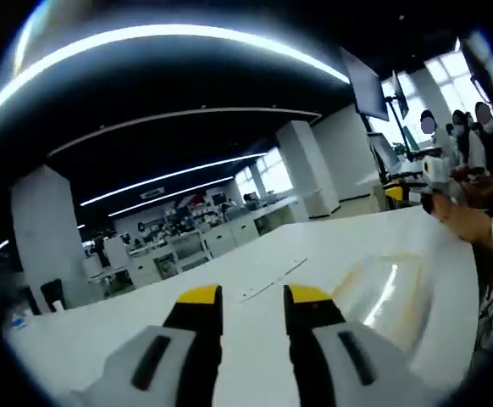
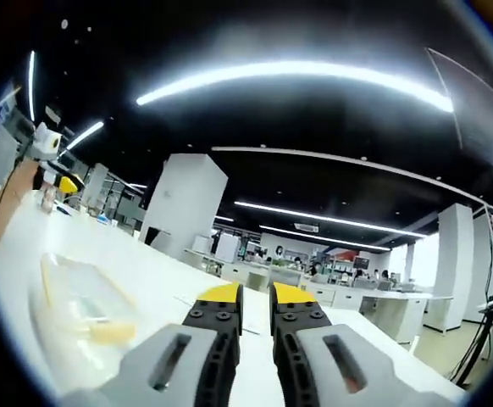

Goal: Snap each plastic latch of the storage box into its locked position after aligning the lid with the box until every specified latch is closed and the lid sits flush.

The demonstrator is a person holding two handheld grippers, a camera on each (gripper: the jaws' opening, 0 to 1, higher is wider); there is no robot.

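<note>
- In the left gripper view, the left gripper hangs over the white table; its yellow-tipped jaws stand a narrow gap apart with nothing between them.
- The clear storage box sits on the table just to the right of that claw's right jaw, its lid glinting.
- In the right gripper view, the right gripper has its jaws nearly together, a slim gap left, gripping nothing.
- Here the storage box lies to the left of this claw, with a yellow latch on its near side; whether it is snapped down cannot be told.
</note>
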